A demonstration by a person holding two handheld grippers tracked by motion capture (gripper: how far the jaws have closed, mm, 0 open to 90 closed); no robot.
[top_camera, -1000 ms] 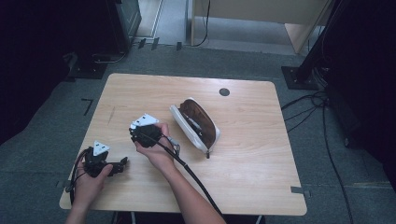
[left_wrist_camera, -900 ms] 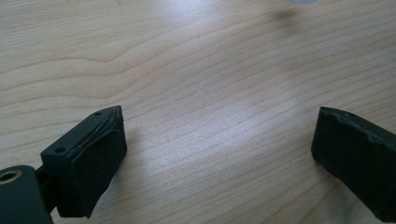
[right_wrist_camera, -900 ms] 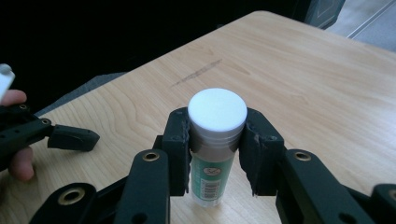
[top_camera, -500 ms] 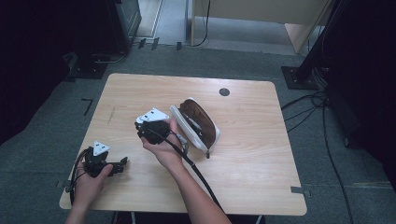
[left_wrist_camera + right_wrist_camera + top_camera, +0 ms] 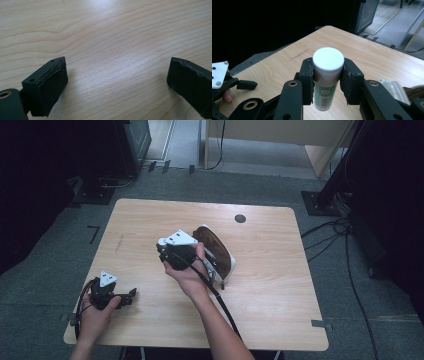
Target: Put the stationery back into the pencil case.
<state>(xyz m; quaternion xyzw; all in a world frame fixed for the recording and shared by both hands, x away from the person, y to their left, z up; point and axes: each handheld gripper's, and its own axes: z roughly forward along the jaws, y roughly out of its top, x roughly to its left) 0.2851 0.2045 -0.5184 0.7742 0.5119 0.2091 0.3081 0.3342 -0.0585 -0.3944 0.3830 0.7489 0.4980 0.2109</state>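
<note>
Clamping what looks like a glue stick (image 5: 327, 75), right gripper (image 5: 328, 82); left gripper (image 5: 117, 82) gapes empty.

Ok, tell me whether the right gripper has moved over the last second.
Yes. In the high view the right gripper has shifted toward the pouch lying on the table and now sits right beside it, holding the glue stick.

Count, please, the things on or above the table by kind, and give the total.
Hand-held tools: 2, the left tool and the right tool
Glue sticks: 1, the white-capped glue stick clamped in the right tool
Pouches: 1, the open white and brown case lying on the table
Total: 4
</note>
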